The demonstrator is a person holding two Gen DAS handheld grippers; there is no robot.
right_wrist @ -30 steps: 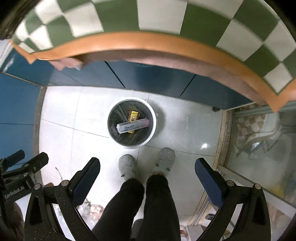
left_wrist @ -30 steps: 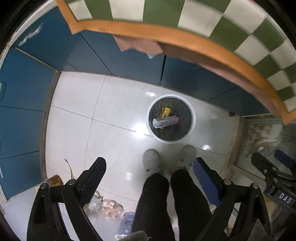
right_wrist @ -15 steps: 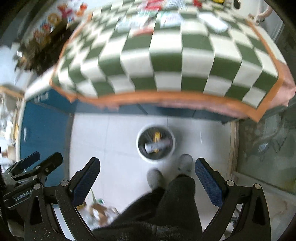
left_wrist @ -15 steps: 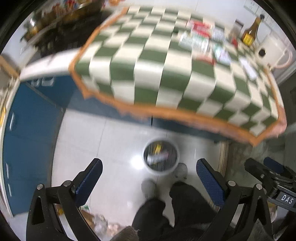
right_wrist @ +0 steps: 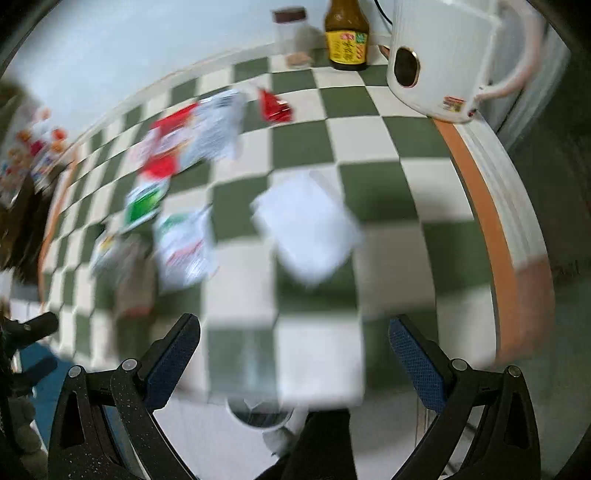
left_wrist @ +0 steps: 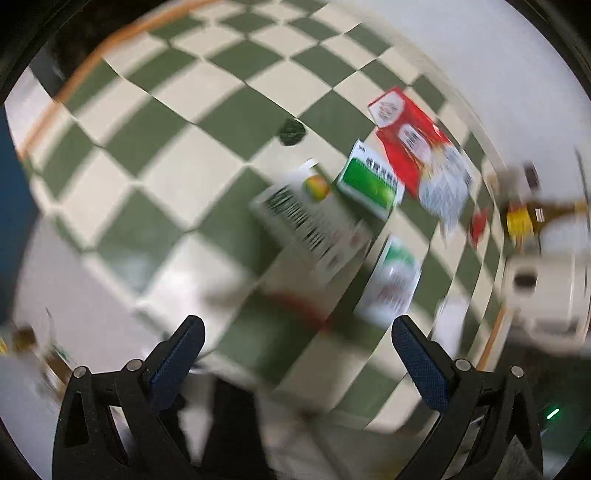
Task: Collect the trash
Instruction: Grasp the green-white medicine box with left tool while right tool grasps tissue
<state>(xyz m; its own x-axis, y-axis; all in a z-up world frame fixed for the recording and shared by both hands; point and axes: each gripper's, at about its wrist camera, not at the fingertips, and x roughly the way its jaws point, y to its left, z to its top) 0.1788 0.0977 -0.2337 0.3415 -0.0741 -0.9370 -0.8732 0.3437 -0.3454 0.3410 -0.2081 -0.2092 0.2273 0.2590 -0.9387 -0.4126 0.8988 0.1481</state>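
We have swung both views up from the floor bin to the green-and-white checked tablecloth (right_wrist: 295, 147). Our left gripper (left_wrist: 295, 332) and right gripper (right_wrist: 293, 328) gape empty. Blurred trash lies mid-cloth: a red-and-white packet (left_wrist: 417, 151), a green-and-white box (left_wrist: 371, 184), a white sheet (right_wrist: 306, 225); labels unreadable

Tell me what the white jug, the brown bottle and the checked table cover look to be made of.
White jug: probably glazed ceramic, or glossy plastic; smooth white ribbed wall with a gold-rimmed opening. Brown bottle: likely amber glass or clear plastic; translucent, with a yellow paper label. Checked table cover: apparently wipeable vinyl or cloth; its orange-edged border hangs over the edge.
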